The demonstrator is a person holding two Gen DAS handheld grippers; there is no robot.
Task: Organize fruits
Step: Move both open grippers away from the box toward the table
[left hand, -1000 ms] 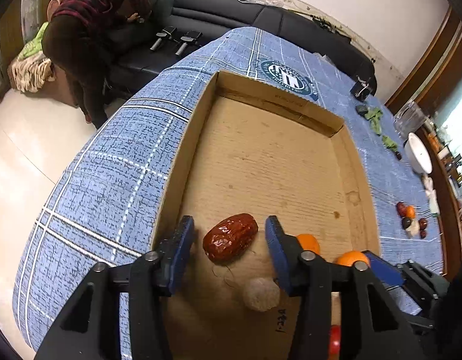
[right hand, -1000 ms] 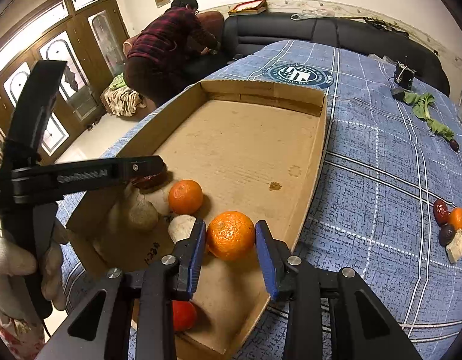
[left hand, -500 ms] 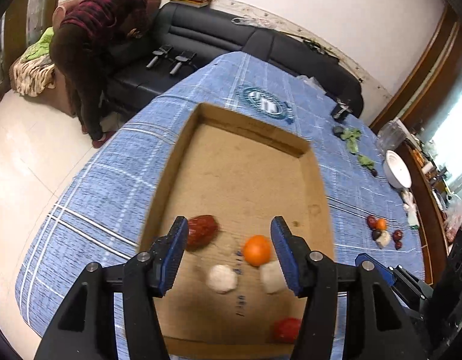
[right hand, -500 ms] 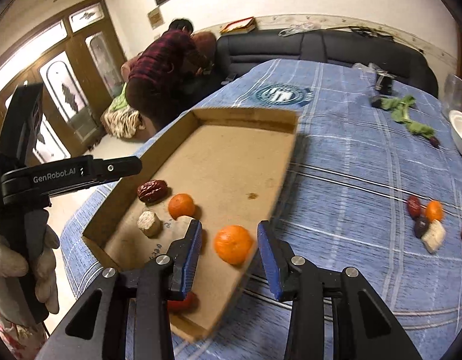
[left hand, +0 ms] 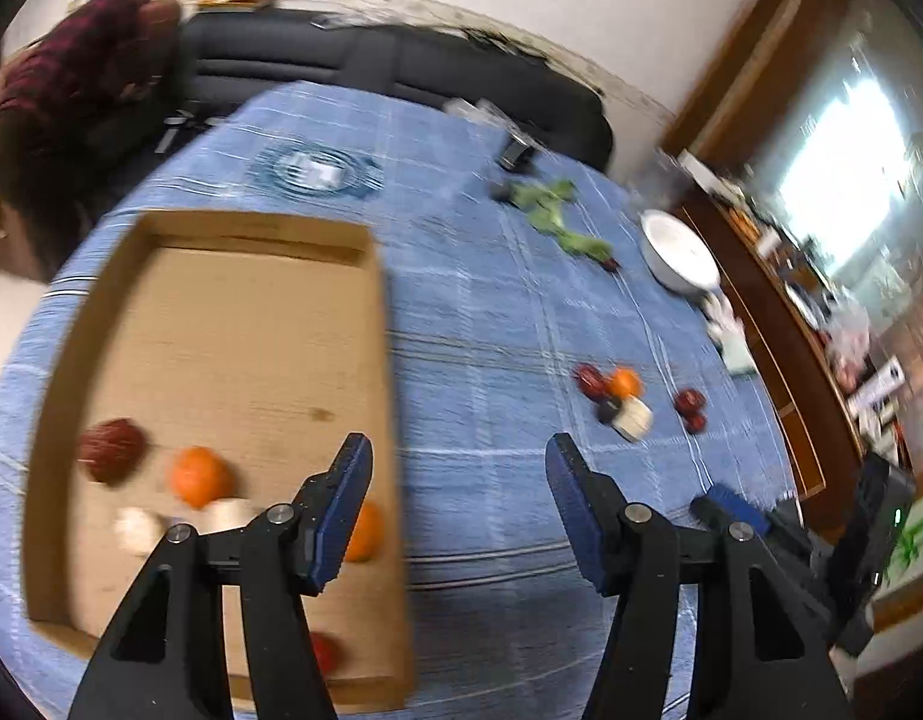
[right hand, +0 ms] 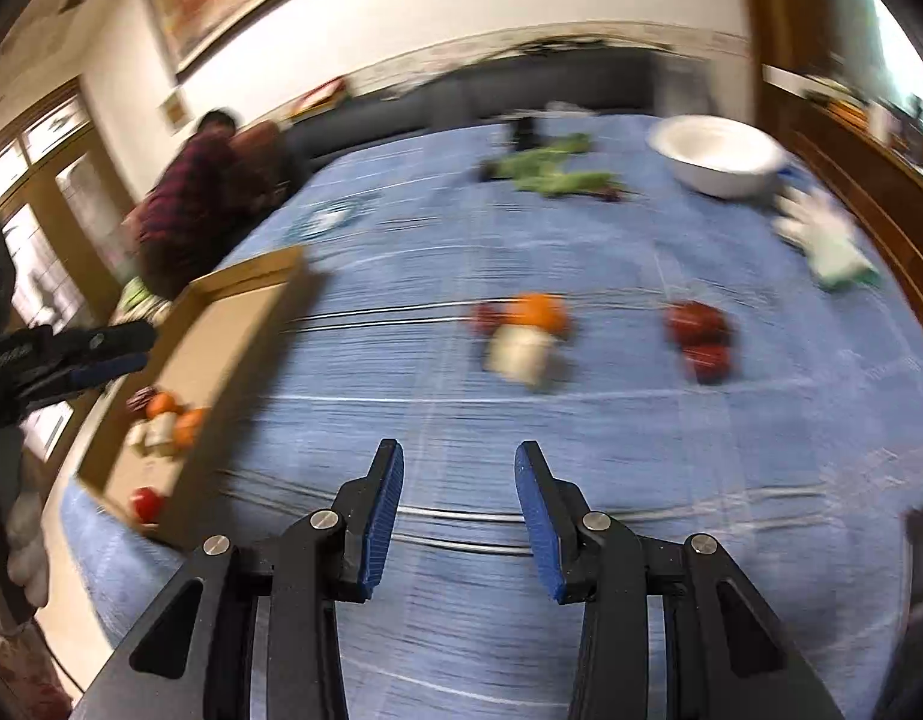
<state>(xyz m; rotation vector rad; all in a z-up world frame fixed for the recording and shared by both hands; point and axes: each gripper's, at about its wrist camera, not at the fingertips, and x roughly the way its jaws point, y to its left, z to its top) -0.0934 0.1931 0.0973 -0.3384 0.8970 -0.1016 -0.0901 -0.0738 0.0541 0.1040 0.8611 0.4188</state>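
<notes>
A shallow cardboard tray [left hand: 365, 252] lies on the blue cloth; in it are a red date [left hand: 110, 450], two oranges [left hand: 198, 476], pale pieces [left hand: 136, 529] and a red fruit [left hand: 324, 651]. The tray also shows at the left of the right wrist view [right hand: 245, 282]. A loose cluster lies on the cloth: an orange [right hand: 539, 311], a pale block [right hand: 518, 354] and dark red fruits [right hand: 698, 330], also in the left wrist view [left hand: 617, 396]. My left gripper [left hand: 455, 510] is open and empty above the tray's right edge. My right gripper [right hand: 458, 516] is open and empty, short of the cluster.
A white bowl [right hand: 719, 156], green leaves [right hand: 551, 171] and a crumpled white glove [right hand: 821, 234] lie at the far side of the cloth. A black sofa [left hand: 401, 78] and a bent-over person [left hand: 65, 90] are behind. Wooden furniture [left hand: 779, 360] borders the right.
Both grippers have lifted off the tray and swung right toward the loose fruit cluster. The date and orange they were around stay in the tray. Both views are motion-blurred.
</notes>
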